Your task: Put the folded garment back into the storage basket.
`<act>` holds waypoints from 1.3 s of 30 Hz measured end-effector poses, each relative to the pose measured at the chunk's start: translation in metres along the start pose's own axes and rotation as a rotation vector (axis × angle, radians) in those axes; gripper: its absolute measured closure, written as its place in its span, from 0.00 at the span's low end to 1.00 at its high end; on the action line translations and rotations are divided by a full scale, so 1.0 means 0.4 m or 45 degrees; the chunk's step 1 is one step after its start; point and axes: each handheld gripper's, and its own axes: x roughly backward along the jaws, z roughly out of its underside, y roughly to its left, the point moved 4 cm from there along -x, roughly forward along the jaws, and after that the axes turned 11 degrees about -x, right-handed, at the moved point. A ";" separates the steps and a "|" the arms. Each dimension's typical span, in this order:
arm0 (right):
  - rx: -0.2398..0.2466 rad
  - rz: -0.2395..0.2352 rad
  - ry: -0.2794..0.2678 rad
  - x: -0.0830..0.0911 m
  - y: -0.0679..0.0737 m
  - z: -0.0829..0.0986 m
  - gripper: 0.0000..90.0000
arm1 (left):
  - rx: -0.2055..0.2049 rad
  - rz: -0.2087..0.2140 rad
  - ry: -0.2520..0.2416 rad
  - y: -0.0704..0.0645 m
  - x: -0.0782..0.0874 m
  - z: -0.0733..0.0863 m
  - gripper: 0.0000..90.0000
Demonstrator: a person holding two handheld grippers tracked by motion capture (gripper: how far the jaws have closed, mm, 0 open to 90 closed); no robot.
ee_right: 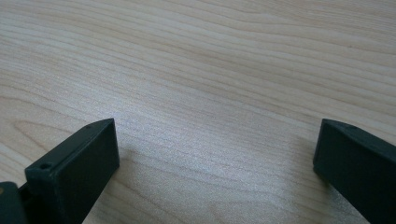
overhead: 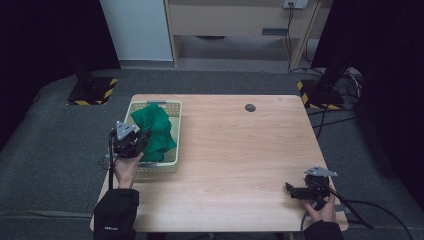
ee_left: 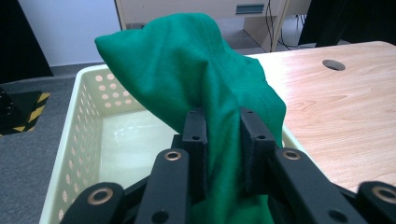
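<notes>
The high view is dim and slightly soft, its corners falling into near black, while the wooden surface (overhead: 235, 150) is evenly lit from above. In the right gripper view a pale sheen lies on the wood between the tongs (ee_right: 215, 154), which are blurred. The left gripper view is bright, with the green cloth (ee_left: 205, 84) sharp.

A wooden worktop (overhead: 240, 150) is lying under both sets of fingers, its round cable hole (overhead: 250, 107) sitting well beyond them; yellow-black striped stand bases (overhead: 92, 91) are flanking it on grey carpet.
</notes>
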 end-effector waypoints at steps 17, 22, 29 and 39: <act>0.000 0.000 0.000 0.000 0.000 0.000 0.00 | -0.023 -0.006 0.072 -0.010 -0.046 0.025 0.66; 0.000 0.000 0.000 0.000 0.000 0.000 0.00 | -0.030 -0.050 0.072 -0.008 -0.040 0.023 0.59; 0.000 0.000 0.000 0.000 0.000 0.000 0.00 | -0.020 -0.055 0.057 -0.019 -0.031 0.024 0.54; 0.000 0.000 0.000 0.000 0.000 0.000 0.00 | -0.007 -0.052 0.017 -0.057 -0.027 0.022 0.41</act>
